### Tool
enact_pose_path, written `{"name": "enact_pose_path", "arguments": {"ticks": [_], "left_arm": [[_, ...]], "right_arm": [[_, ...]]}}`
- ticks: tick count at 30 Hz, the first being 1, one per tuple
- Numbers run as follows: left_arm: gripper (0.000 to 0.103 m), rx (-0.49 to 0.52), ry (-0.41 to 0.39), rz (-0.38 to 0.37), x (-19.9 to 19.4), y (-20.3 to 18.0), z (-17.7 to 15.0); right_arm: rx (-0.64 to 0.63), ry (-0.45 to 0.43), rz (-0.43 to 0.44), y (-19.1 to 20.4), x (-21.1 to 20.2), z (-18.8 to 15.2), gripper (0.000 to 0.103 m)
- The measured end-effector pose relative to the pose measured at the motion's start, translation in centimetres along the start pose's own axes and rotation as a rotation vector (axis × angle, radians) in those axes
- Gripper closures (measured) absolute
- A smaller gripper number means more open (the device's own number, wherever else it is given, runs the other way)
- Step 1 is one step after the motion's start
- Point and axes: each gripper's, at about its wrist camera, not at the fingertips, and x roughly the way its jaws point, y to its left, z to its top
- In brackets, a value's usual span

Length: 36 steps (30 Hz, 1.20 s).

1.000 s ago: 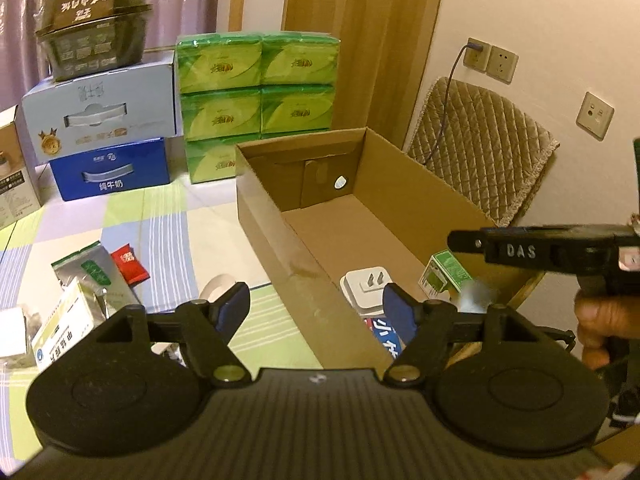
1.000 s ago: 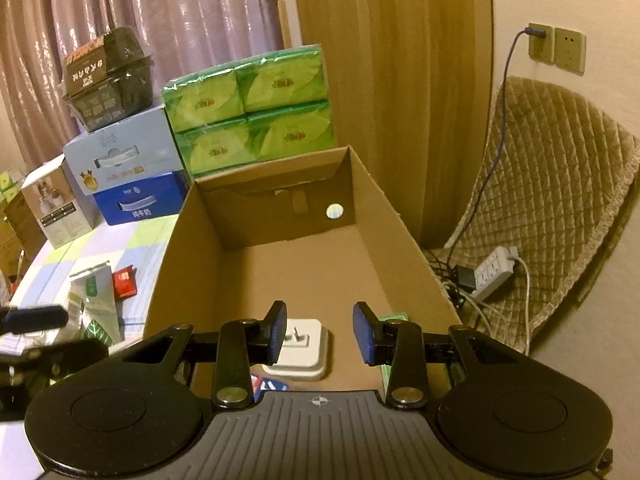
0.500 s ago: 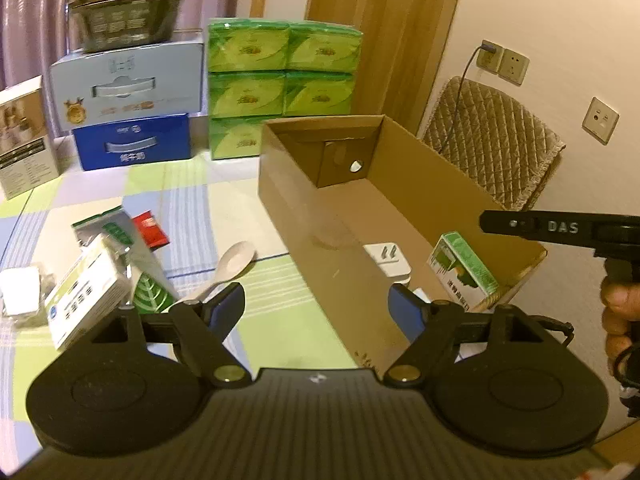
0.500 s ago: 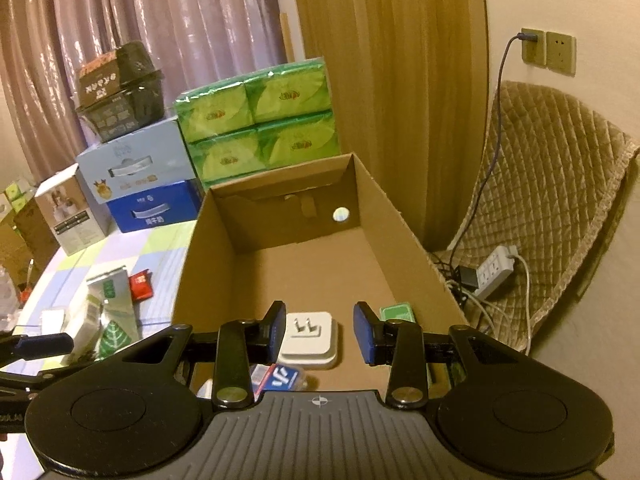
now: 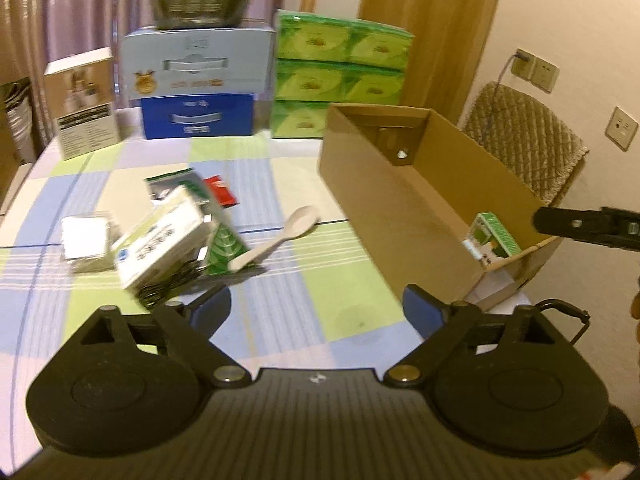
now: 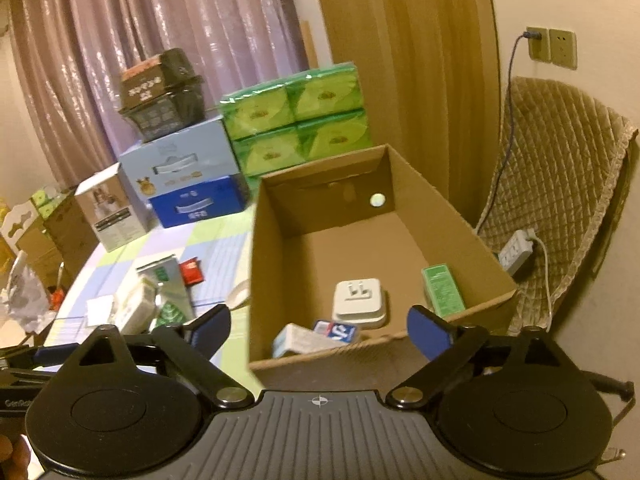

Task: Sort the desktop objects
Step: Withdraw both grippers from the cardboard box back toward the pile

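The left gripper [image 5: 318, 310] hung over the checked tablecloth [image 5: 280, 304] with its jaws spread wide and nothing between them. The right gripper [image 6: 320, 330] was likewise released and empty, held at the near end of the cardboard box [image 6: 276, 240], which stood open on the right side of the table. Inside the box lay a white plug adapter [image 6: 360, 300], a green carton [image 6: 442, 290] leaning against the right wall, a blue and white packet [image 6: 336, 330] and a pale box [image 6: 298, 340] at the near end. The things not yet sorted sat in a heap on the cloth to the left of the box: a white medicine box [image 5: 160, 240] resting tilted on a green leaf-printed pouch [image 5: 224, 246], a pale spoon [image 5: 280, 236] touching that pouch, a red sachet [image 5: 222, 194] just behind, and a small clear container [image 5: 86, 240] beside the medicine box. Green tissue packs [image 5: 340, 76] and blue cartons [image 5: 196, 84] were stacked along the far edge.
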Motion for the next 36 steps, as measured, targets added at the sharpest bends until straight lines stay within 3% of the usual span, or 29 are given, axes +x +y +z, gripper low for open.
{"name": "enact_pose_path", "arguments": {"ticks": [2, 8, 20, 36], "left_arm": [[0.002, 0.002, -0.013, 0.024, -0.9, 0.7, -0.5], [0.001, 0.017, -0.028, 0.085, -3.1, 2.8, -1.6], [0.001, 0.033, -0.008, 0.103, -6.4, 7.5, -3.8], [0.001, 0.056, 0.020, 0.141, -7.3, 13.3, -4.7]], "right_arm": [[-0.004, -0.008, 0.015, 0.9, -0.7, -0.3, 0.006], [-0.045, 0.001, 0.073, 4.2, -1.9, -1.6, 0.002], [-0.133, 0.061, 0.142, 8.7, -1.5, -4.3, 0.002], [-0.231, 0.099, 0.160, 11.5, 0.2, -5.3, 0.002]]}}
